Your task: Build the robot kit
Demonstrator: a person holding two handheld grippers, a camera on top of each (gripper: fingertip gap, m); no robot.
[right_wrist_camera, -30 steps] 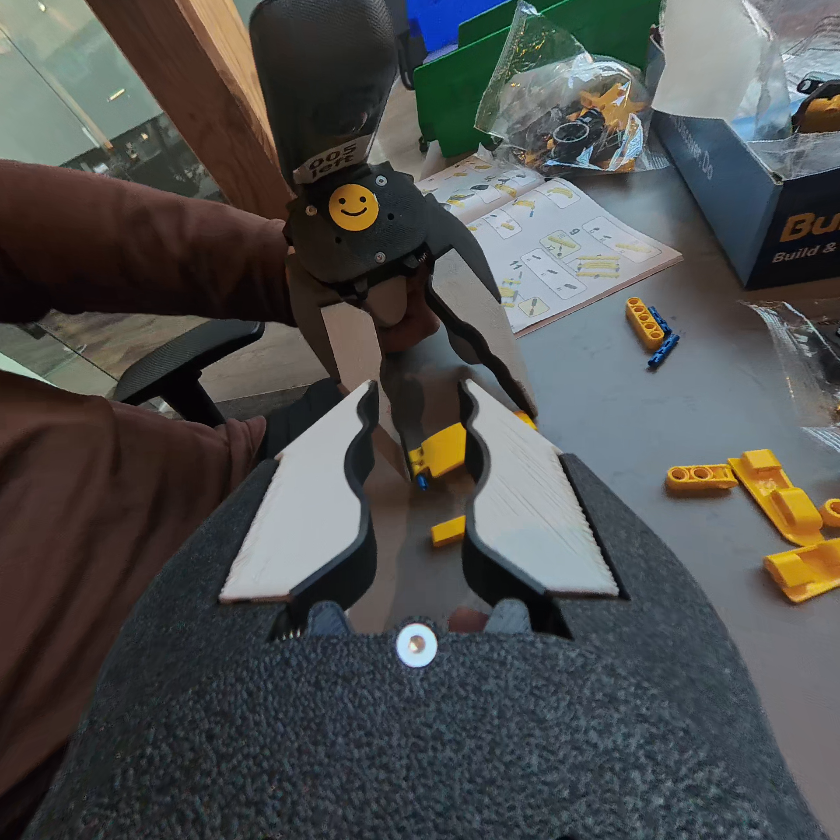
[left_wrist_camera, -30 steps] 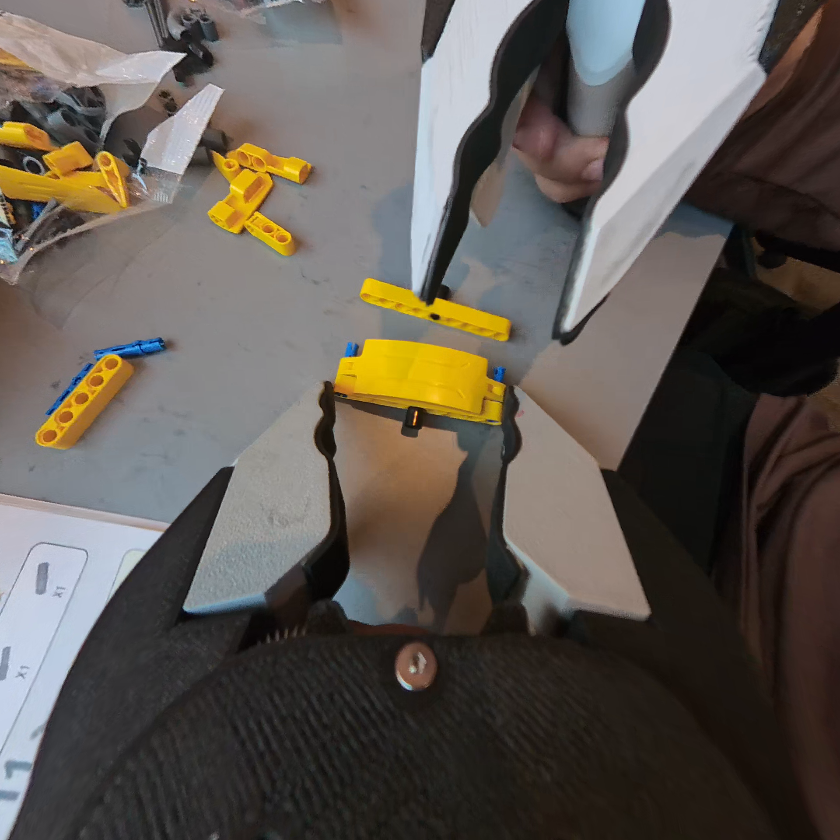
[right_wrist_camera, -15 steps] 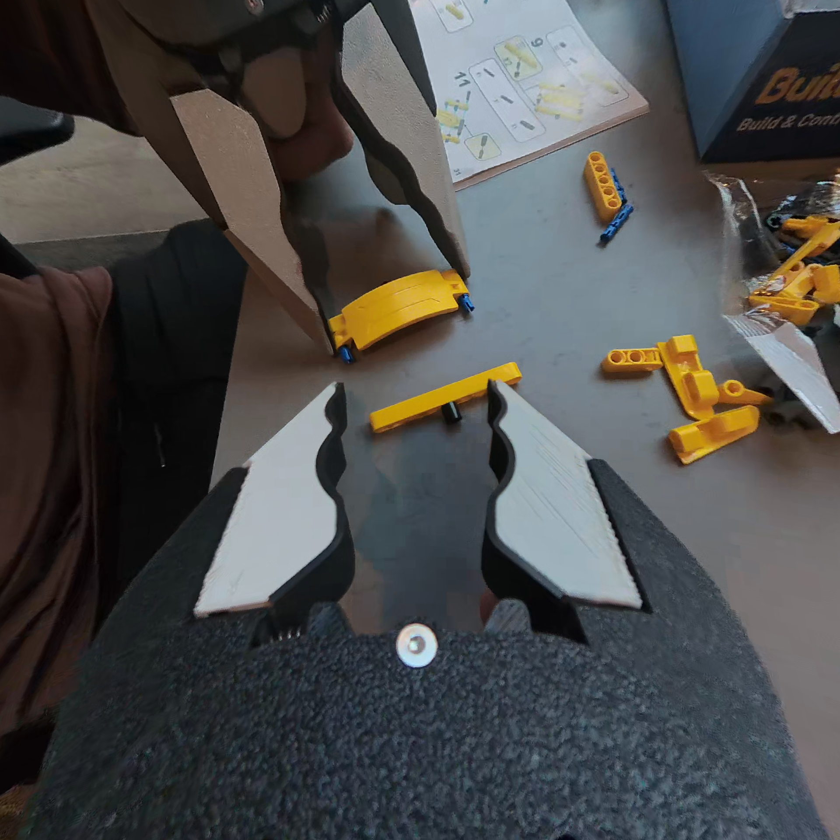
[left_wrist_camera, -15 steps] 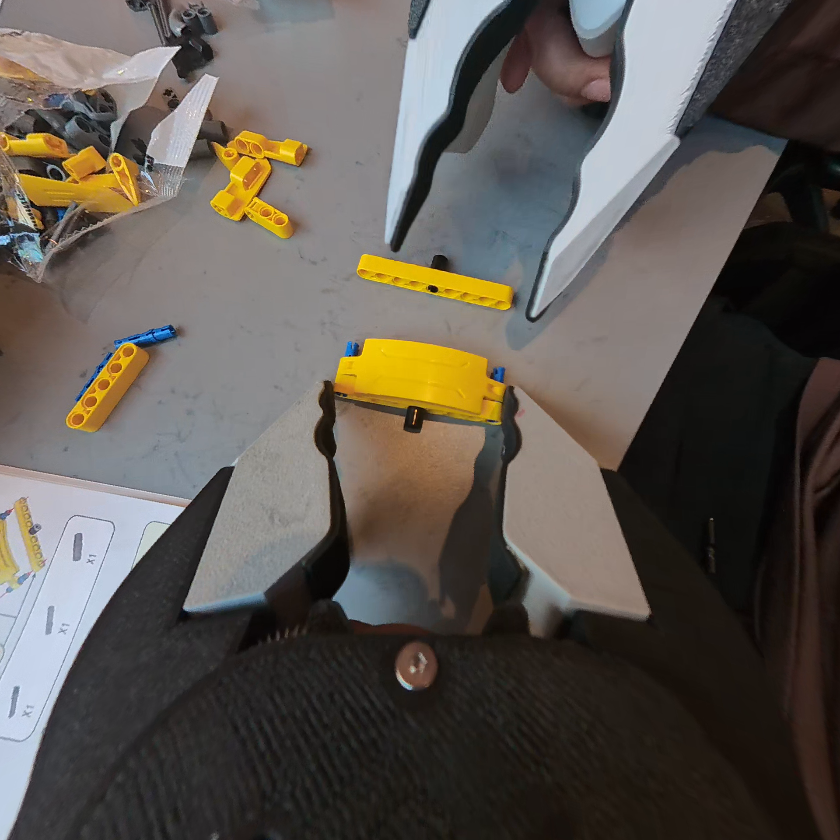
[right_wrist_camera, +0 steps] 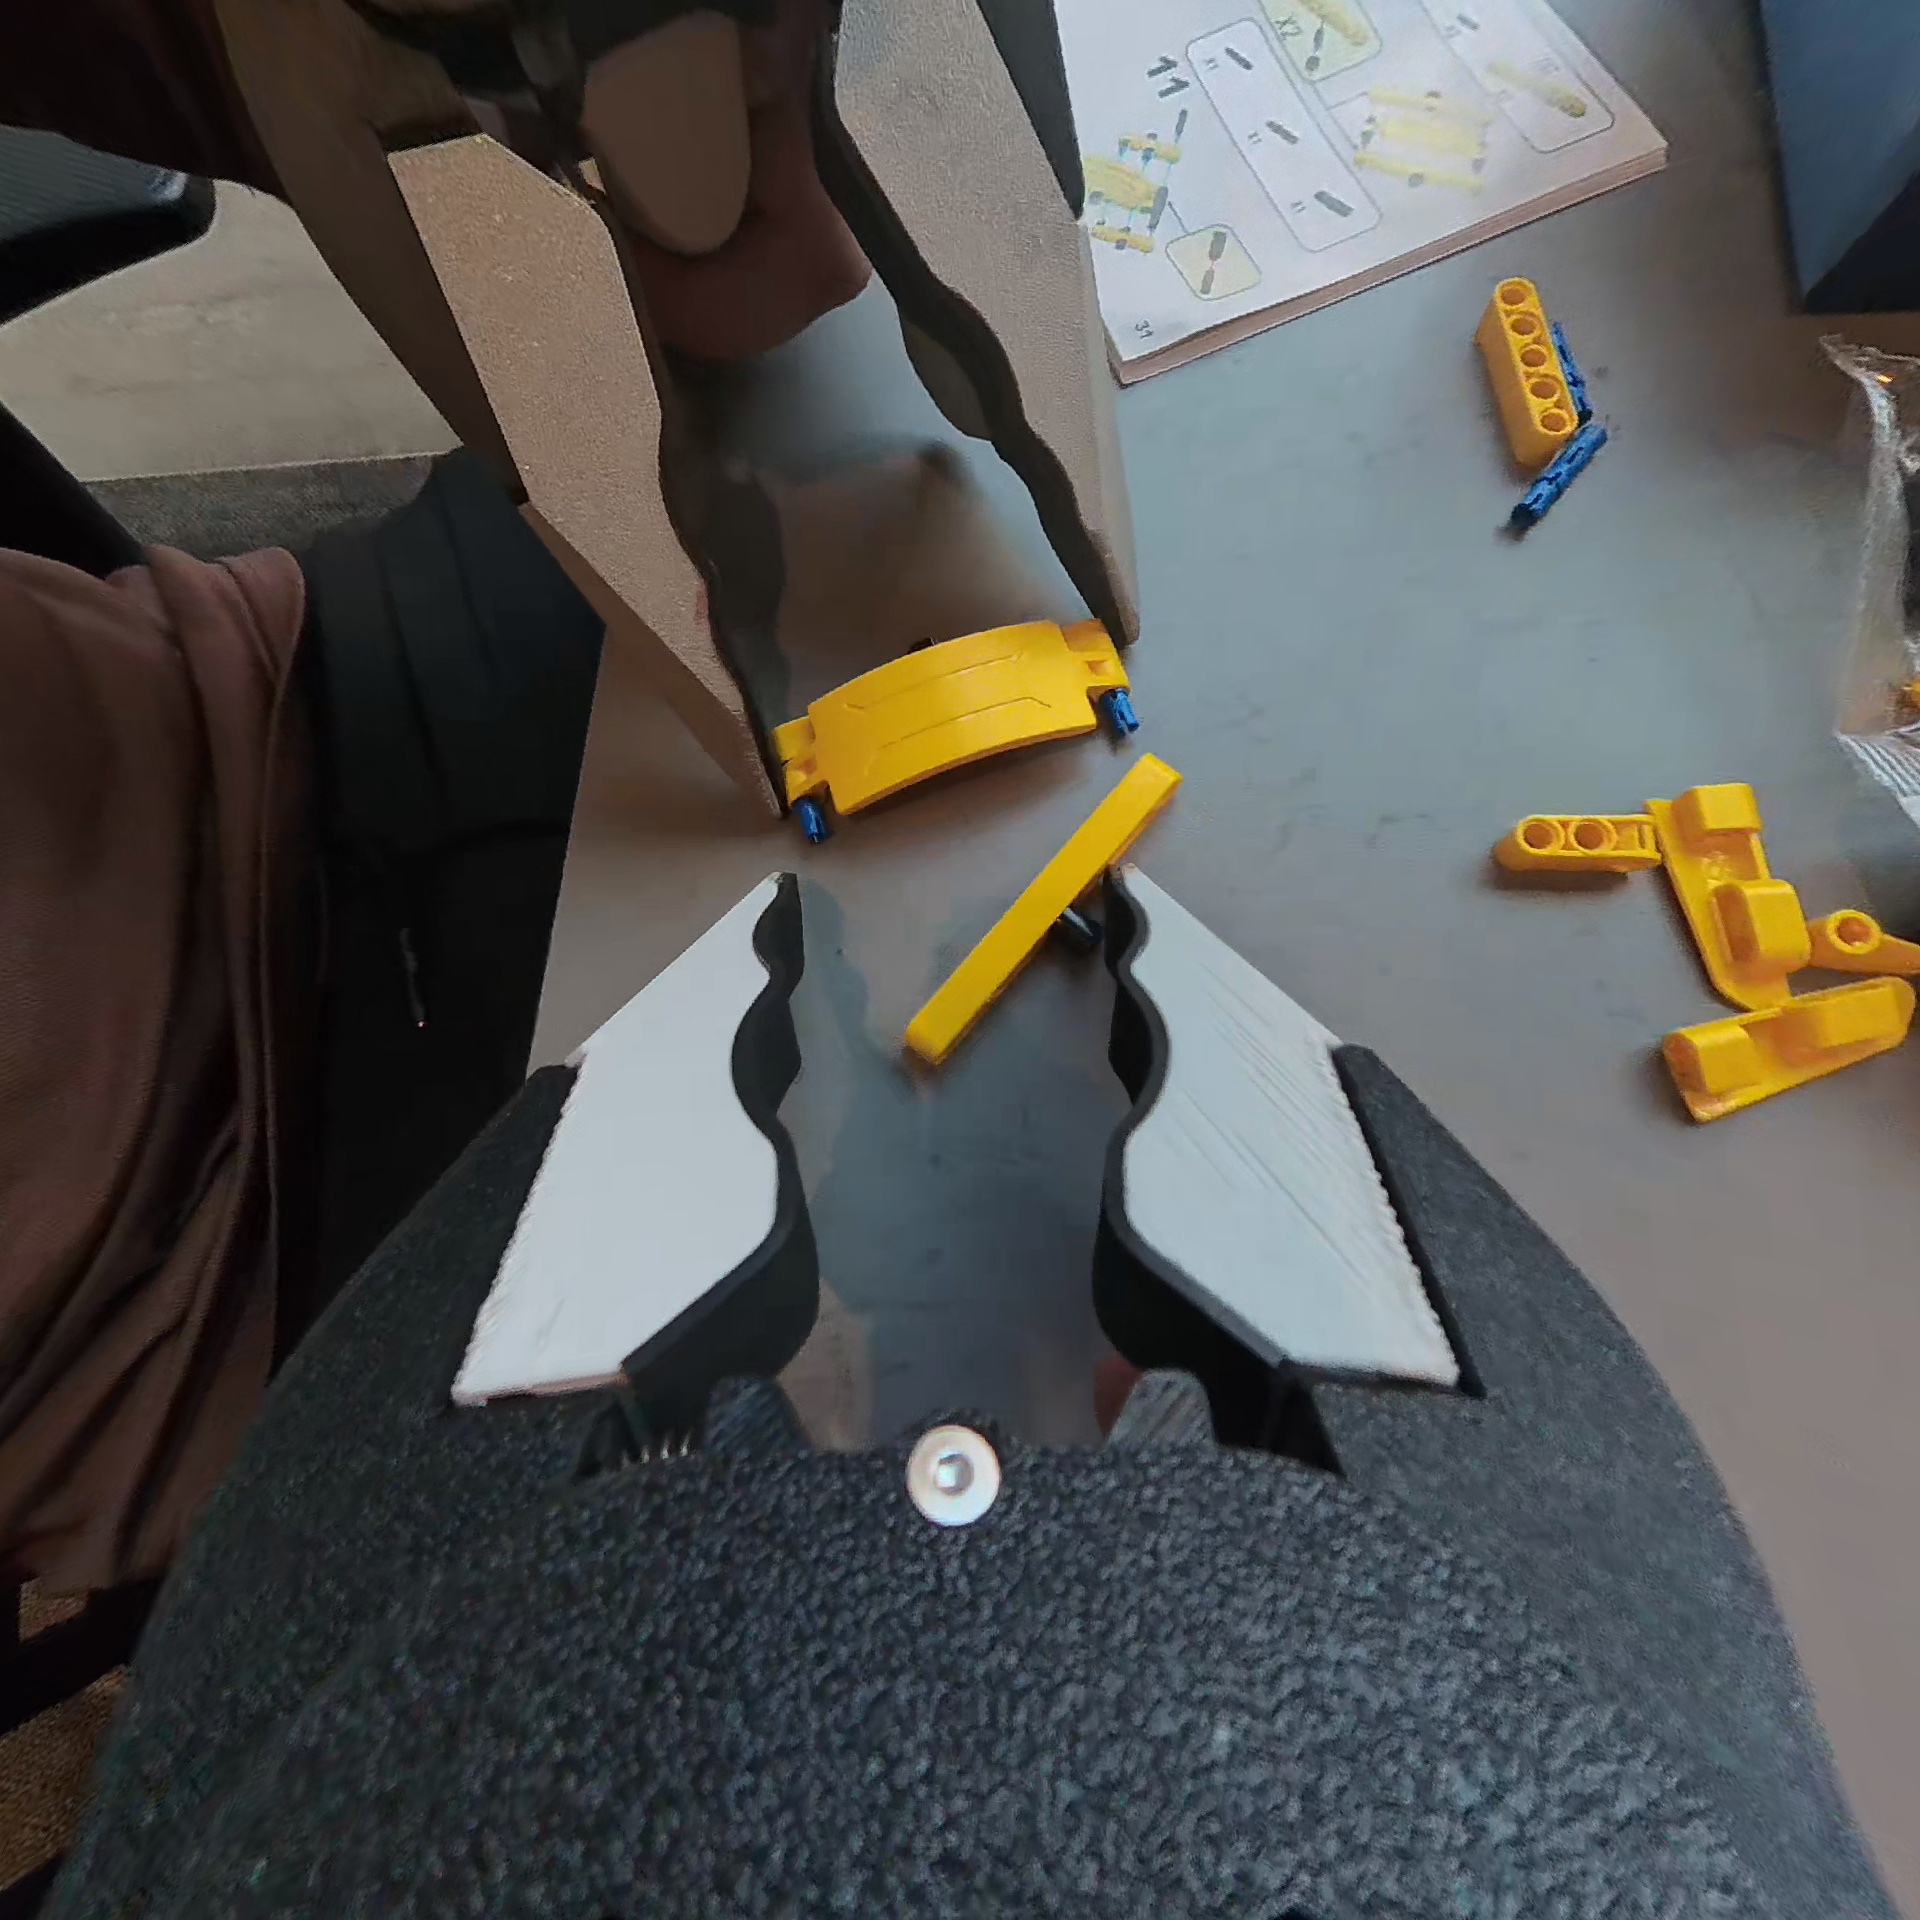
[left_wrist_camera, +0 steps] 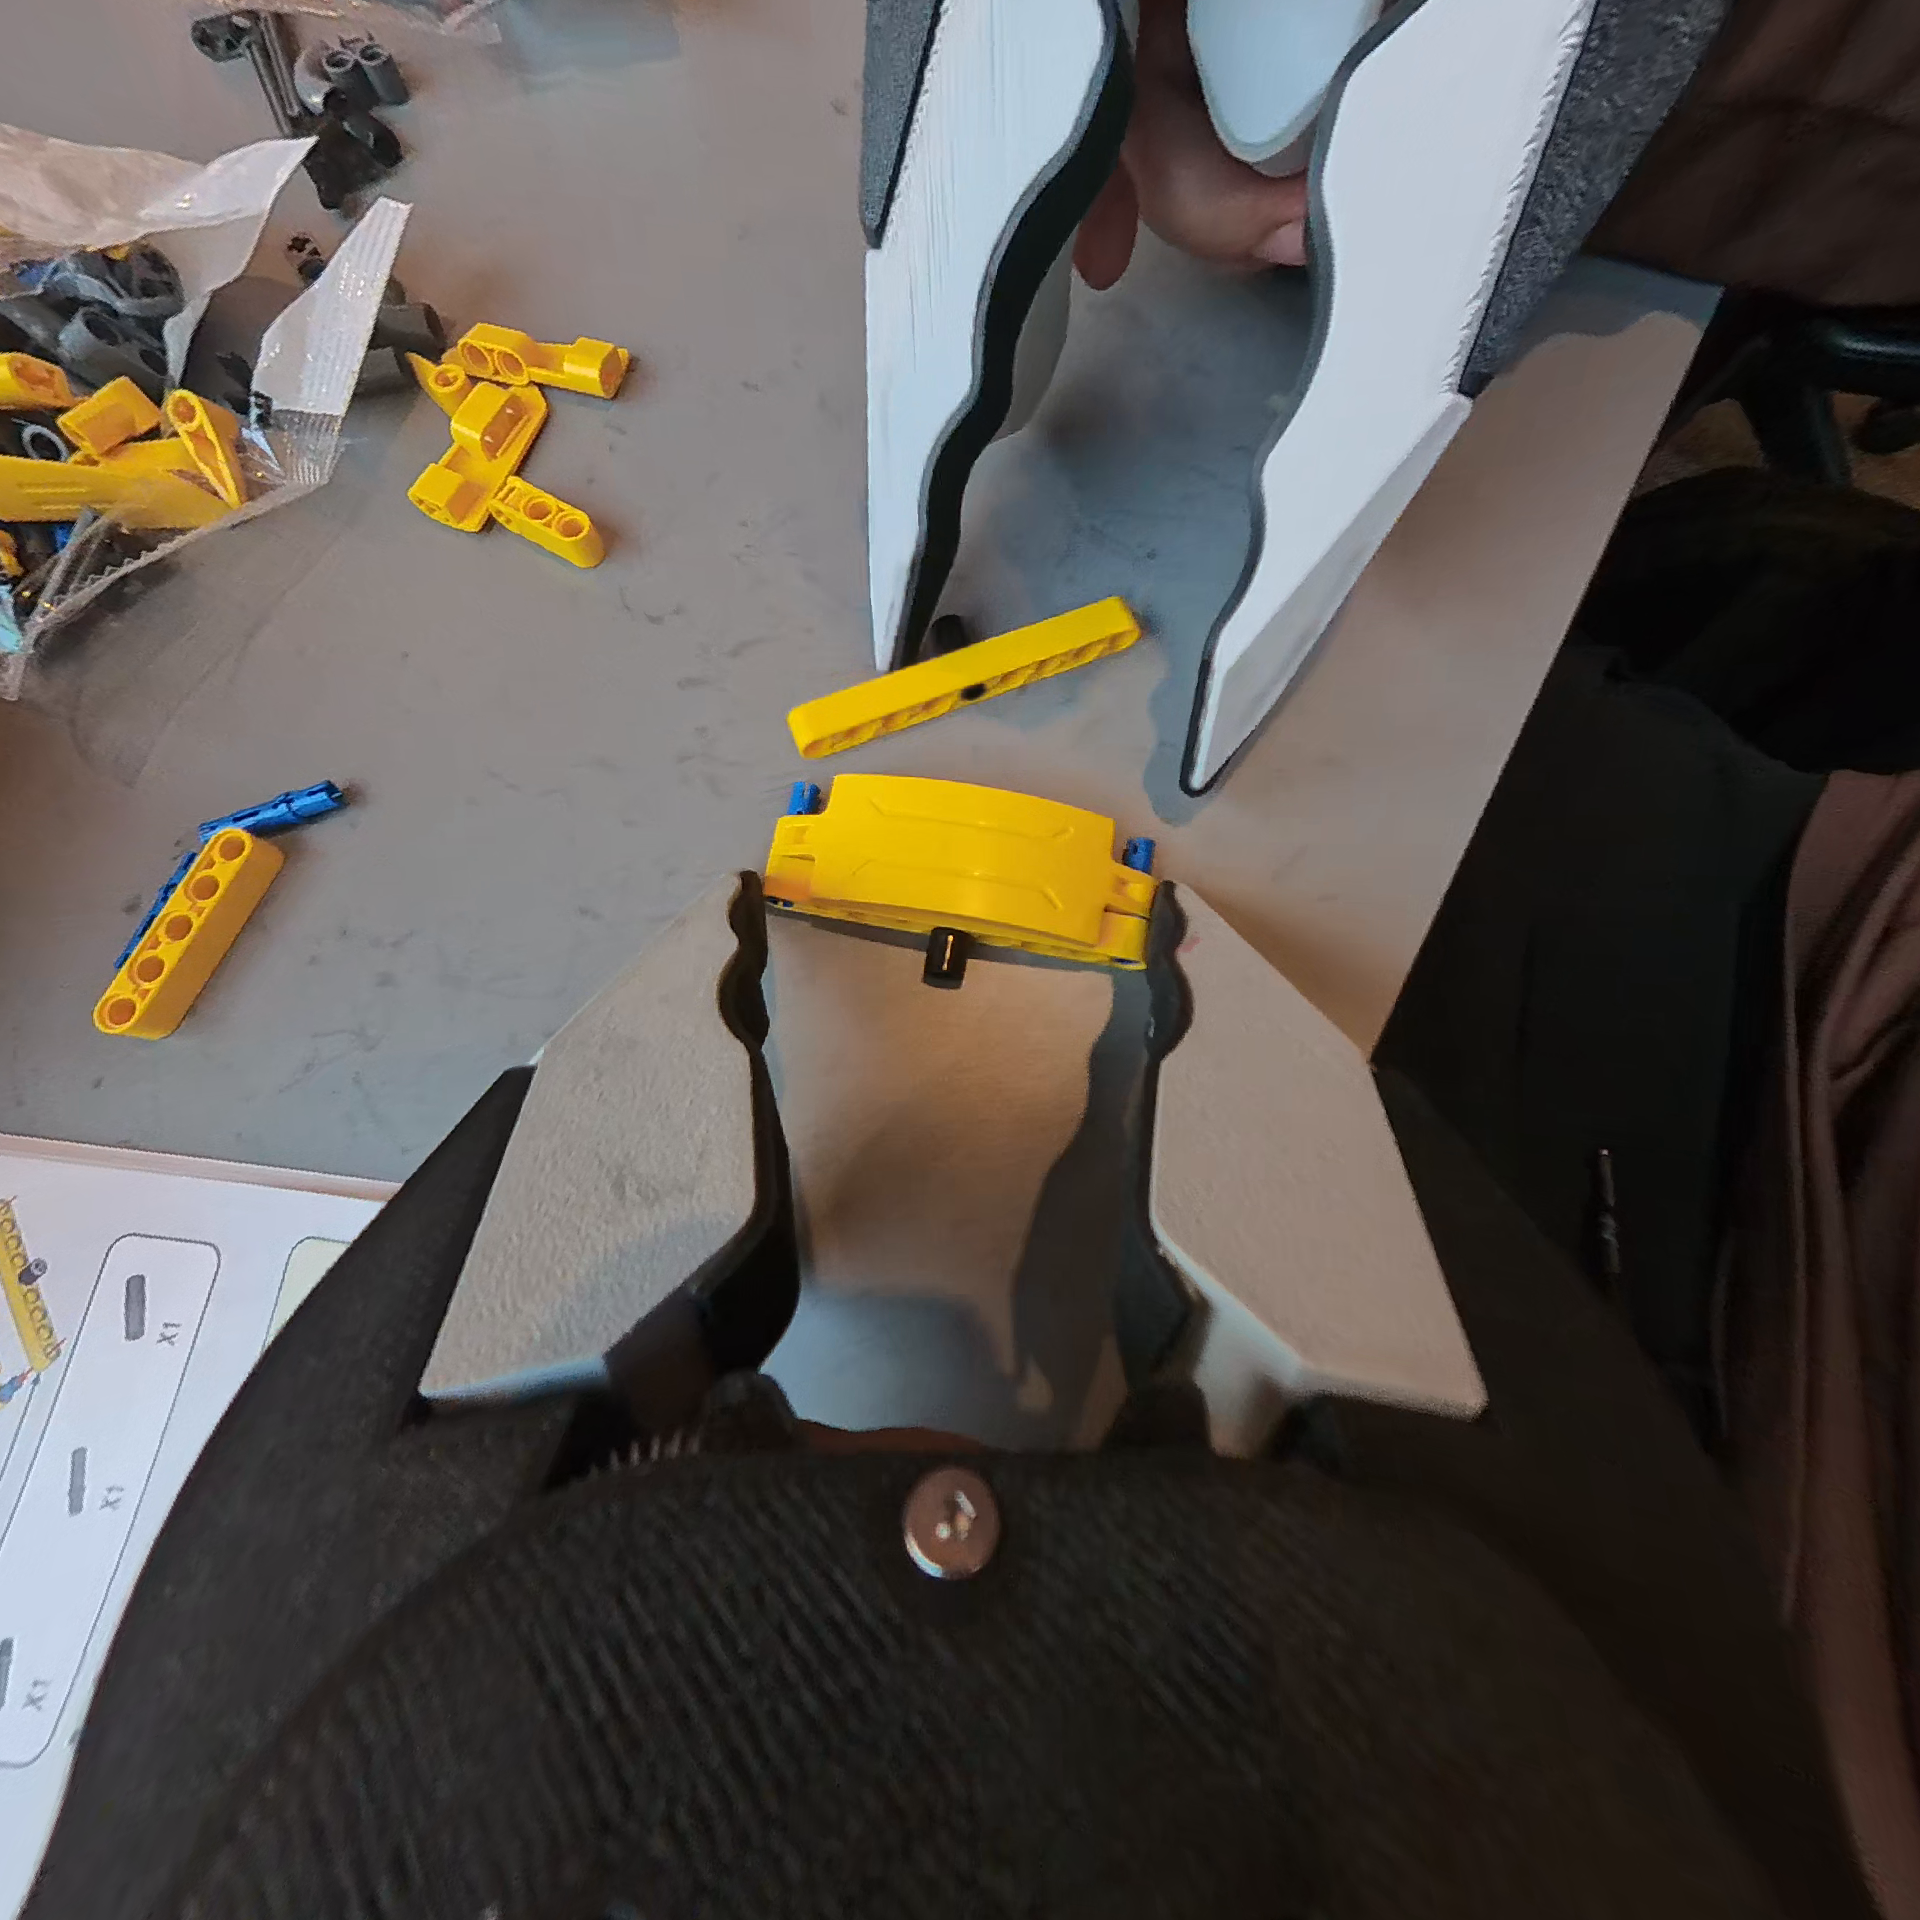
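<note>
Right wrist view: left tongs (right_wrist_camera: 945, 717) pinch the curved yellow panel (right_wrist_camera: 951, 717); right tongs (right_wrist_camera: 951, 883) spread, one tip touching the yellow beam (right_wrist_camera: 1039, 909).

The long beam (right_wrist_camera: 1042, 906) lies on the table (right_wrist_camera: 1351, 644) between both grippers' fingertips.

We've got a tight spot up front: the yellow beam (right_wrist_camera: 1042, 907) lies slantwise across the gap of the right claw (right_wrist_camera: 948, 883), with the curved yellow panel (right_wrist_camera: 951, 727) just past it, pinched in the left claw (left_wrist_camera: 956, 894). Off to the side, loose yellow pieces (right_wrist_camera: 1735, 935) and a parts bag (left_wrist_camera: 114, 416) crowd the tabletop (right_wrist_camera: 1351, 644); bare tabletop runs between them and the beam.
</note>
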